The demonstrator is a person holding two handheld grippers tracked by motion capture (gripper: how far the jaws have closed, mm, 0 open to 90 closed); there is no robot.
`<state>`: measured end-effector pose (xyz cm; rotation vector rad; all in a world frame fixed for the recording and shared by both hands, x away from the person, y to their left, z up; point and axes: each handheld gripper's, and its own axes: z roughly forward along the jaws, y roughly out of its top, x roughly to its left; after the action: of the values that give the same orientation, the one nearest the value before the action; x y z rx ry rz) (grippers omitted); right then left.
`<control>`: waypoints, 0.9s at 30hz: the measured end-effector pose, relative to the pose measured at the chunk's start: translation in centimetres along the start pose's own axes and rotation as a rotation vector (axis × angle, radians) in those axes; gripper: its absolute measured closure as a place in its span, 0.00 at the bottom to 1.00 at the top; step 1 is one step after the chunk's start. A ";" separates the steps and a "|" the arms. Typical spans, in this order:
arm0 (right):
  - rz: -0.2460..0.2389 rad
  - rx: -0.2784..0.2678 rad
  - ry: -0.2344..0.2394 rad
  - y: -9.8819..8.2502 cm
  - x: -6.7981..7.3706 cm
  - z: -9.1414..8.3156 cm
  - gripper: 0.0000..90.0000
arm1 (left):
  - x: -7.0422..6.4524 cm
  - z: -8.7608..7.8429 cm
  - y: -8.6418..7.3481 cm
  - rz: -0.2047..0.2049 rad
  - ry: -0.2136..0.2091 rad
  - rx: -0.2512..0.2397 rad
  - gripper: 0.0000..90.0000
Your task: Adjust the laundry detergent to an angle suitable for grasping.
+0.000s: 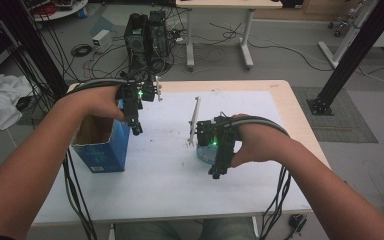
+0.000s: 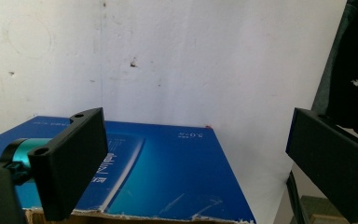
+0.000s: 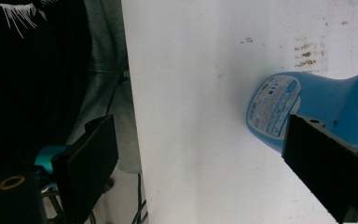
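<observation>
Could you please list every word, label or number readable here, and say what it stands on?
"5.0": small print near the far edge of the blue box, seen upside down in the left gripper view; uncertain.
Other print on the box: too blurred to read.
Label on the blue bottle lying on the table: too small to read.
Panel on the box side in the high view: unreadable.

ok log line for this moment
left gripper: open, over blue box | right gripper: open, beside blue bottle | nothing held

Blue box [image 1: 102, 145] at left edge, blue bottle [image 1: 205, 152] mid-table; open white surface [image 1: 165, 175] between.
</observation>
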<state>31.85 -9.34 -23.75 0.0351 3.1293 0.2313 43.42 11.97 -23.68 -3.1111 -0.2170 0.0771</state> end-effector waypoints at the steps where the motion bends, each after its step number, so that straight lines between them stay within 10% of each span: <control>1: 0.000 0.000 -0.001 0.0 0.0 0.0 0.11 | 0.0 0.0 0.0 0.003 0.003 0.007 0.06; 27: -0.004 -0.003 -0.007 0.1 0.4 -0.2 0.11 | -0.3 -0.3 0.1 0.001 0.000 -0.002 0.06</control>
<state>31.49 -9.21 -23.56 0.0291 3.1219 0.2359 43.18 11.85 -23.40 -3.1130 -0.2160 0.0776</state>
